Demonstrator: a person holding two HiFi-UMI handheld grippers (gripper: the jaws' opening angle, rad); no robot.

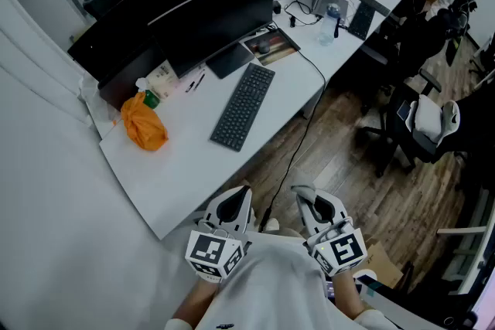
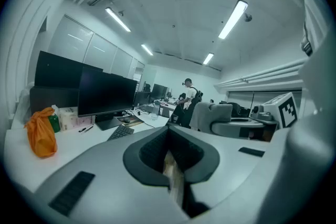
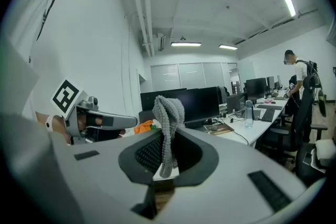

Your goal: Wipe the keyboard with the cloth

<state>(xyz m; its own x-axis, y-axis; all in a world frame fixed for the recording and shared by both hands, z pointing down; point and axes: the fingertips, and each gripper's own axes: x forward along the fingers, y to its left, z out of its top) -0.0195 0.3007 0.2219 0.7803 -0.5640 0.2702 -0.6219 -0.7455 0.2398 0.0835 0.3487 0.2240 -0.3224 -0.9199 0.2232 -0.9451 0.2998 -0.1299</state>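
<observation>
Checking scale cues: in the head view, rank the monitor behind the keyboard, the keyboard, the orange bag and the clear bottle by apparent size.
1. monitor
2. keyboard
3. orange bag
4. bottle, smallest as seen, but also farthest from the camera

A long white counter point(image 1: 182, 166) runs diagonally; wooden floor point(image 1: 340, 158) lies to its right, a white wall point(image 1: 46, 205) to its left, office chairs point(image 1: 429, 124) beyond, strip lights point(image 2: 231, 21) overhead.
</observation>
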